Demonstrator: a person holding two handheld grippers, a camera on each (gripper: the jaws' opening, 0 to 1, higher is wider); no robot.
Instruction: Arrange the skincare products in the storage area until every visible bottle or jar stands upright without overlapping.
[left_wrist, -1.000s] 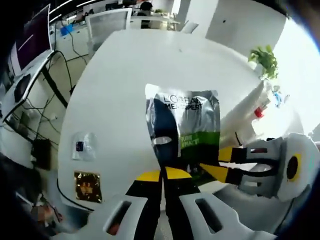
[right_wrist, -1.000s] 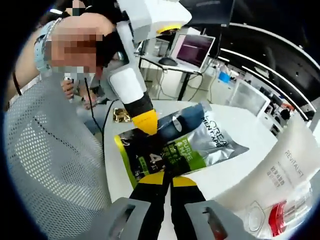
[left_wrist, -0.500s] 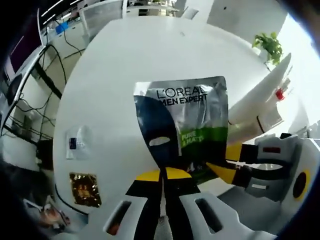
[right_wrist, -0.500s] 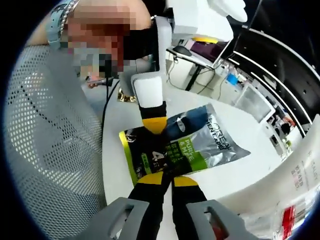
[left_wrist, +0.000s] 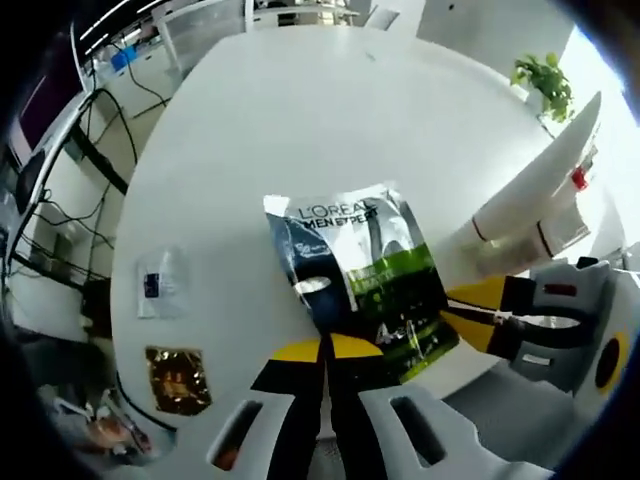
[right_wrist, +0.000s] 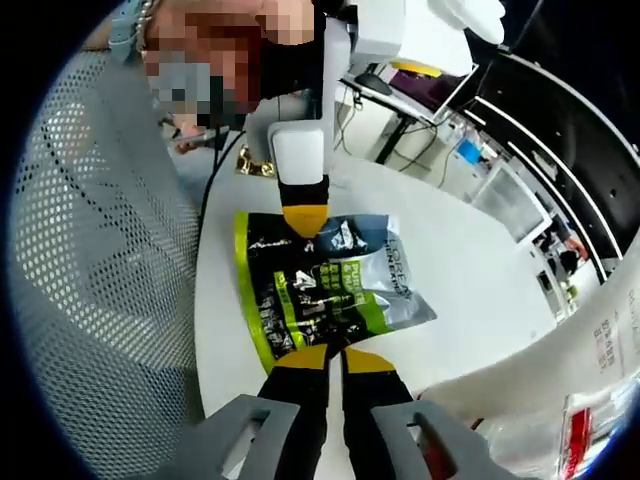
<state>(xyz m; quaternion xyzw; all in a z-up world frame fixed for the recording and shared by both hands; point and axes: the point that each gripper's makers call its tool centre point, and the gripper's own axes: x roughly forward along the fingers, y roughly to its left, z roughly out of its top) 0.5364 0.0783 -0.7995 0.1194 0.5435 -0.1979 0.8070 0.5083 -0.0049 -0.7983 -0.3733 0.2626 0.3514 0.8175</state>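
A silver, dark blue and green L'Oreal Men Expert pouch (left_wrist: 350, 285) is held low over the white round table (left_wrist: 330, 130), tilted nearly flat. My left gripper (left_wrist: 322, 350) is shut on its near edge. My right gripper (left_wrist: 470, 308) comes in from the right, pinching the pouch's green corner. In the right gripper view the pouch (right_wrist: 320, 290) shows its printed side, with my right gripper (right_wrist: 325, 358) shut on its near edge and the left gripper (right_wrist: 301, 218) clamped on the far edge. Whether the pouch touches the table is unclear.
A tall white Revitalift pouch (left_wrist: 530, 195) with a red cap (left_wrist: 578, 178) stands to the right, close by (right_wrist: 600, 340). A clear sachet (left_wrist: 160, 283) and a golden sachet (left_wrist: 178, 378) lie near the table's left edge. A mesh chair (right_wrist: 90, 260) and a person sit behind.
The pouch has tipped down from nearly upright to almost flat over the table, both grippers still clamped on it. Both views have swung with the hands.
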